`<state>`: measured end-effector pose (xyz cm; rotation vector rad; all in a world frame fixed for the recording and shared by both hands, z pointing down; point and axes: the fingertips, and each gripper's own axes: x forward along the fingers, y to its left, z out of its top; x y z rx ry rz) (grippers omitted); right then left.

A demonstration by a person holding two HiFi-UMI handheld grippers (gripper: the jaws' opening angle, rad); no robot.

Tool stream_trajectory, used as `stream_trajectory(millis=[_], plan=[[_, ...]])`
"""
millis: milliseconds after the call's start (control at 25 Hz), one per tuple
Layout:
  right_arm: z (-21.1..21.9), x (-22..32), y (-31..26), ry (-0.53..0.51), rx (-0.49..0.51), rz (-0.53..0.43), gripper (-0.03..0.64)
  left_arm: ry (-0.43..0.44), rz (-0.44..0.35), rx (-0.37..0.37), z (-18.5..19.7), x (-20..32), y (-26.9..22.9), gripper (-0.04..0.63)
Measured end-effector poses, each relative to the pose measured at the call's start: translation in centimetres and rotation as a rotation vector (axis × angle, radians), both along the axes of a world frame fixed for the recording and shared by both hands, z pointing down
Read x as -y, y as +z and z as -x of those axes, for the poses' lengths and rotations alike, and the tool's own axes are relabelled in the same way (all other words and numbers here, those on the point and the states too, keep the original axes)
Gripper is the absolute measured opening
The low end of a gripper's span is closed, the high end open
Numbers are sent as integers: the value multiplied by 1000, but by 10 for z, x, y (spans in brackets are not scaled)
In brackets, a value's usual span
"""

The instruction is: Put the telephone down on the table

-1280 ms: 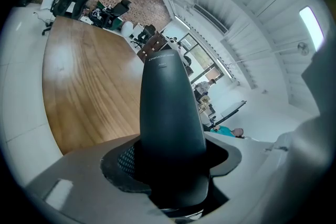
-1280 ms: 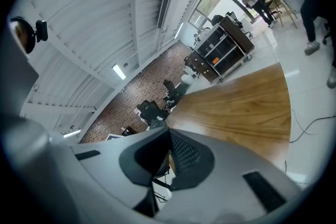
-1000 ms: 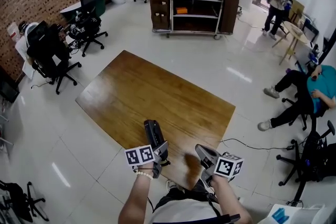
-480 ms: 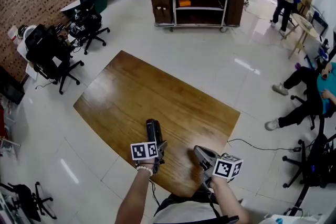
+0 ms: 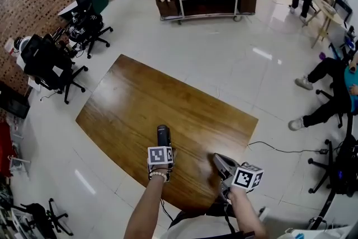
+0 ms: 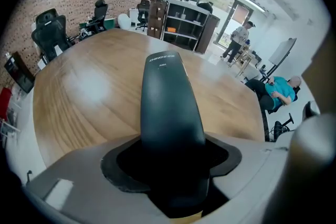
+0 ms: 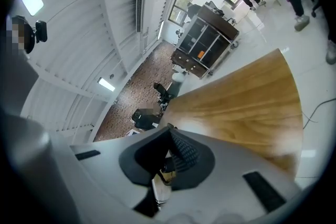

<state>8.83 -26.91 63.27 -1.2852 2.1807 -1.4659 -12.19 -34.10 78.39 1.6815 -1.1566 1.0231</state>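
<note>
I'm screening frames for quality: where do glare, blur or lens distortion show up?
Head view: pale glare patches on the wooden table and the white floor. Left gripper view: fisheye bows the table edge, corners go black, the telephone is soft near the jaws. Right gripper view: dark vignette, the table's near end is smeared.

Glossy wooden table (image 5: 156, 98), matt dark telephone (image 6: 168, 107)
</note>
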Motion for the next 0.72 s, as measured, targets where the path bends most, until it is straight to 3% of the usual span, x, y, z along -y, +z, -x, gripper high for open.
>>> stream_trajectory(millis=[360, 720], plan=[[-7, 13, 8, 13, 22, 18, 12, -4, 83, 94, -3, -1, 21, 305], [-10, 17, 10, 10, 30, 26, 12, -2, 80, 141, -13, -8, 23, 322]])
